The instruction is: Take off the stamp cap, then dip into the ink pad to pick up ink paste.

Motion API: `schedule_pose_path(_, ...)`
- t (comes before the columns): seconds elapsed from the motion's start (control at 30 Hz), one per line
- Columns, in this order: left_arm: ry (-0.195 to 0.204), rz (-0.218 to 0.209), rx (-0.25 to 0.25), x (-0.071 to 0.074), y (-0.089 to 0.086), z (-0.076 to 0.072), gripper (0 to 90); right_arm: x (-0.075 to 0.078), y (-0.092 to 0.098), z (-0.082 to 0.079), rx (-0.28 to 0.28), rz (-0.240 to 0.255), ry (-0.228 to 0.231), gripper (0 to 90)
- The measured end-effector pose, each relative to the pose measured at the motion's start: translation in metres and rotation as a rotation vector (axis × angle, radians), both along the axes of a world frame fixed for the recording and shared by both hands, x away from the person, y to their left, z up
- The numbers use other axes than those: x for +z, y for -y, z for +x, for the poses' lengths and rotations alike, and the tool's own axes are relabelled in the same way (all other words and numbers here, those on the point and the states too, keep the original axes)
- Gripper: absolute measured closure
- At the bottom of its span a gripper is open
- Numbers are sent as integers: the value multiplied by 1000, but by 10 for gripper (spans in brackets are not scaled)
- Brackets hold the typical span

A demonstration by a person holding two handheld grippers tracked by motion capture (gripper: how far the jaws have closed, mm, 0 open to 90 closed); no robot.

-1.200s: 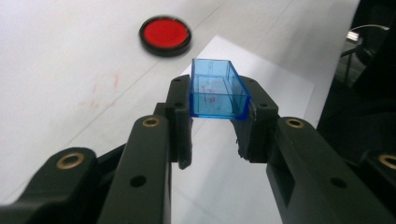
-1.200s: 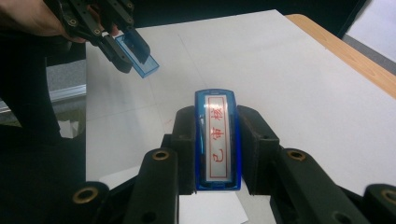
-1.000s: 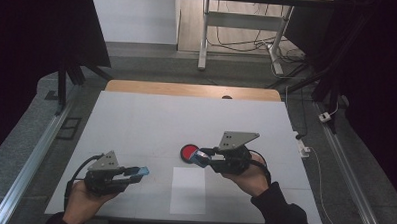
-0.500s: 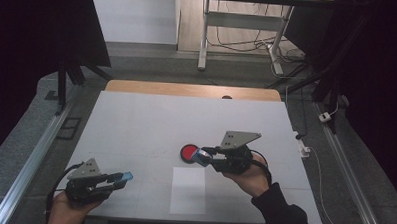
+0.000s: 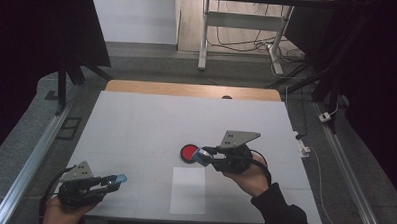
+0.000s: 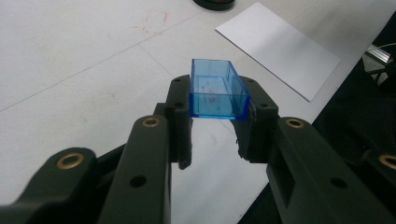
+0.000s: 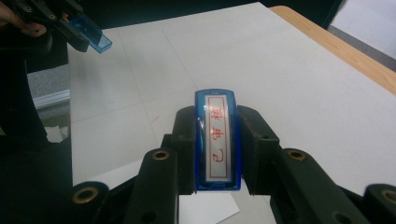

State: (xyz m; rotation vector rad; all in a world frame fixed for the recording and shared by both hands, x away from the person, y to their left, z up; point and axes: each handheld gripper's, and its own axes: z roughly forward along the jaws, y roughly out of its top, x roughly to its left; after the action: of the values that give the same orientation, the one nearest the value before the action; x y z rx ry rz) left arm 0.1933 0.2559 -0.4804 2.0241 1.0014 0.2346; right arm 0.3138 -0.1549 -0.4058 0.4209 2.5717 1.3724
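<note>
My left gripper (image 5: 115, 180) is near the table's front left corner, shut on a clear blue plastic cap (image 5: 118, 179). In the left gripper view the cap (image 6: 218, 89) sits open side up between the black fingertips (image 6: 180, 100). My right gripper (image 5: 203, 155) hovers right of centre, shut on a blue stamp (image 5: 202, 156). In the right gripper view the stamp's (image 7: 217, 137) white face with red characters points up. A round red ink pad (image 5: 188, 152) lies just left of the stamp. A white paper sheet (image 5: 189, 190) lies in front of it.
The white tabletop (image 5: 161, 120) has a wooden strip (image 5: 187, 90) along its far edge. Metal rails (image 5: 32, 161) run along both sides. The other hand with the blue cap (image 7: 91, 35) appears at the top left of the right gripper view.
My left hand has moved left and toward the table's near edge, still carrying the blue cap. The right hand and the stamp have stayed in place.
</note>
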Motion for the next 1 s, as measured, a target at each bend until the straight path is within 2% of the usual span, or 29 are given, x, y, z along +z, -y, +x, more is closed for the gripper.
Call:
schedule_pose_path(0.57, -14, 1, -7, -1, 1, 1, 688, -4, -2, 9, -43, -2, -24, 709)
schedule_pose_path(1.0, -25, 6, -16, -1, 2, 3, 688, -10, -7, 20, -64, -29, -26, 709)
